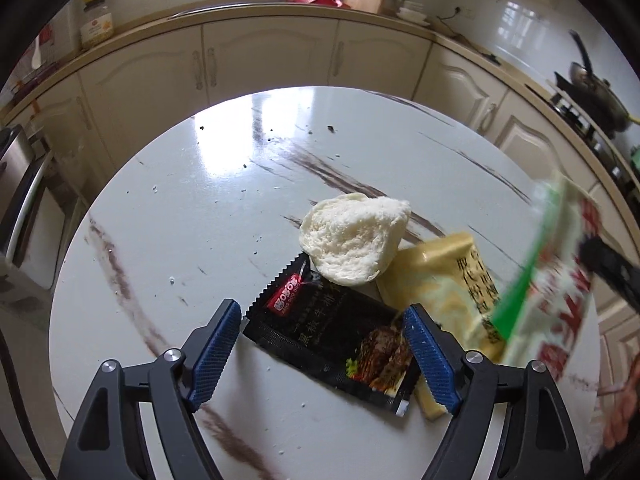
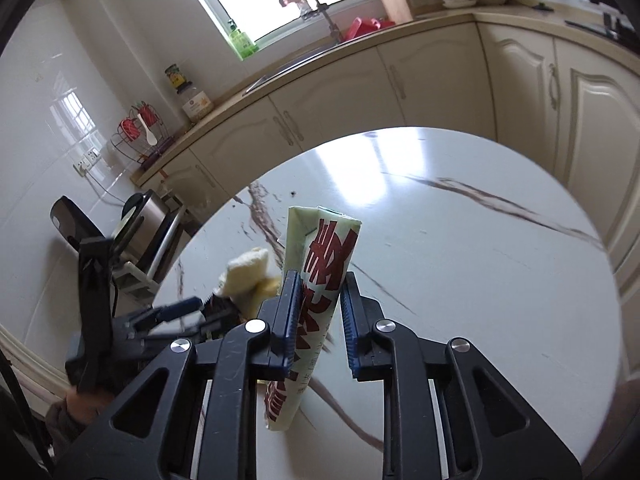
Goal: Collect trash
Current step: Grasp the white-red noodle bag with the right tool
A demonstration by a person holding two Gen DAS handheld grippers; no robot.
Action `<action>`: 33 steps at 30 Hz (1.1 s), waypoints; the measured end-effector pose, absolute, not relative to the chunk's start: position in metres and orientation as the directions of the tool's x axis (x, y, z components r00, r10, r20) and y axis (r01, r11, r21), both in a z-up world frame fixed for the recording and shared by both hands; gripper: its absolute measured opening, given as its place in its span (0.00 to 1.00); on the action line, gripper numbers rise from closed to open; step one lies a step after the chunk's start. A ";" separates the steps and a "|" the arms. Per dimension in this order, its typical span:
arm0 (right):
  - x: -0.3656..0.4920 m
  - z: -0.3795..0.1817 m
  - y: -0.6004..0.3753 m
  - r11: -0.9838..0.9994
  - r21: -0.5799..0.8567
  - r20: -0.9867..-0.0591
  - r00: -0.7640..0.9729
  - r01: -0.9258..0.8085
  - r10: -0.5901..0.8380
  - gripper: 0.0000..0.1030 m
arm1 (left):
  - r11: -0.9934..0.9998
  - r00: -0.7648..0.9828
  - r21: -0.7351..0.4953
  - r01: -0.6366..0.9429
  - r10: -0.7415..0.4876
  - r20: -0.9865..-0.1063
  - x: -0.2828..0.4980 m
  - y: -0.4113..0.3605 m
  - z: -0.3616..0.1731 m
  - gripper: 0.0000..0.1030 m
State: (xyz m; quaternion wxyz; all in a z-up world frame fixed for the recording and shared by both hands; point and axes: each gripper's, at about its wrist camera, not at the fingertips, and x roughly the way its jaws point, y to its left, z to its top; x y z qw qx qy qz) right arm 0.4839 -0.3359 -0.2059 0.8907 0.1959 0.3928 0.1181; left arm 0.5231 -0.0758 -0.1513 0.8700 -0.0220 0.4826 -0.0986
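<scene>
Here, two wrappers (image 1: 332, 336) and one bun (image 1: 352, 238) lie tabled.

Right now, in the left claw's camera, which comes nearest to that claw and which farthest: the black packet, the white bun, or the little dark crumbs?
1. The black packet is nearest, lying on the table between the open left claw's fingers.
2. The white bun is next, just beyond the packet, a little to the right.
3. The dark crumbs are farthest, near the table's far edge.
</scene>
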 end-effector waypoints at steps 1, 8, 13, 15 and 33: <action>0.480 -0.207 -0.340 0.892 0.450 -0.651 0.665 -0.050 0.366 0.19 | 0.981 0.515 -0.139 0.137 -0.190 -0.836 0.525 -0.078 -0.152 0.78; 0.467 -0.221 -0.358 0.871 0.490 -0.663 0.638 -0.027 0.392 0.19 | 0.994 0.501 -0.081 0.072 -0.106 -0.859 0.534 -0.092 -0.158 0.77; 0.462 -0.231 -0.370 0.848 0.530 -0.660 0.623 -0.012 0.421 0.20 | 0.993 0.516 -0.029 0.112 -0.083 -0.853 0.522 -0.093 -0.161 0.68; 0.458 -0.234 -0.372 0.843 0.538 -0.660 0.617 -0.009 0.428 0.20 | 0.990 0.526 -0.018 0.140 -0.090 -0.846 0.514 -0.090 -0.162 0.57; 0.422 -0.248 -0.340 0.899 0.426 -0.758 0.583 0.100 0.294 0.67 | 0.968 0.569 -0.163 0.192 -0.245 -0.785 0.457 -0.061 -0.167 0.05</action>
